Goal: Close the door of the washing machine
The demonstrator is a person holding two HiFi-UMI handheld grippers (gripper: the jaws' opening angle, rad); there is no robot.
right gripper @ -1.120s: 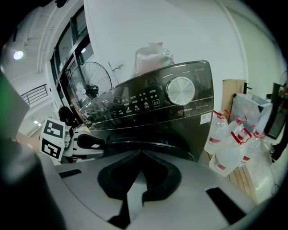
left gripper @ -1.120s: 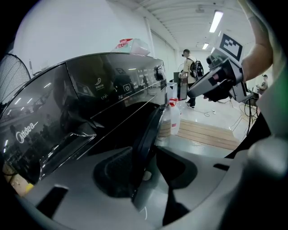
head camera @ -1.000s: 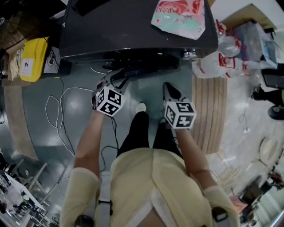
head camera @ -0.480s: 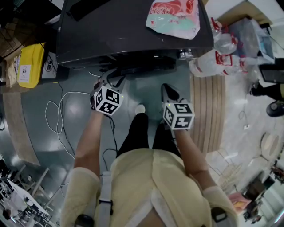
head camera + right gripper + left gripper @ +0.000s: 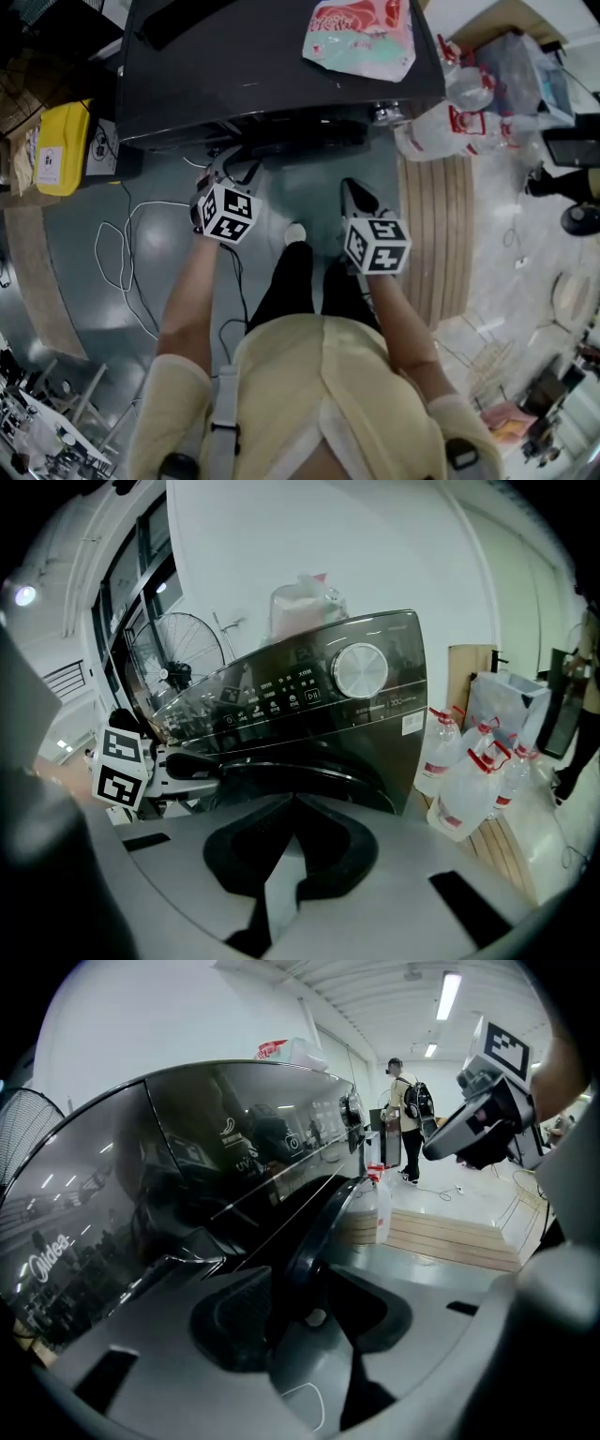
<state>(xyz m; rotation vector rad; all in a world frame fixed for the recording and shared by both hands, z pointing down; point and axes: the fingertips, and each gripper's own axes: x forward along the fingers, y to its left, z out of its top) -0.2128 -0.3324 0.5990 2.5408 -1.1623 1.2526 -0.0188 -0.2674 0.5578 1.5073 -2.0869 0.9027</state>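
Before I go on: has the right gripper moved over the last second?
No. The right gripper keeps its place beside the wooden platform, just as short of the washing machine.

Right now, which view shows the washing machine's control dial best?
The right gripper view: the control dial faces the camera, round and unobstructed. The left gripper view shows it only side-on, and the head view catches just a small glint from above.
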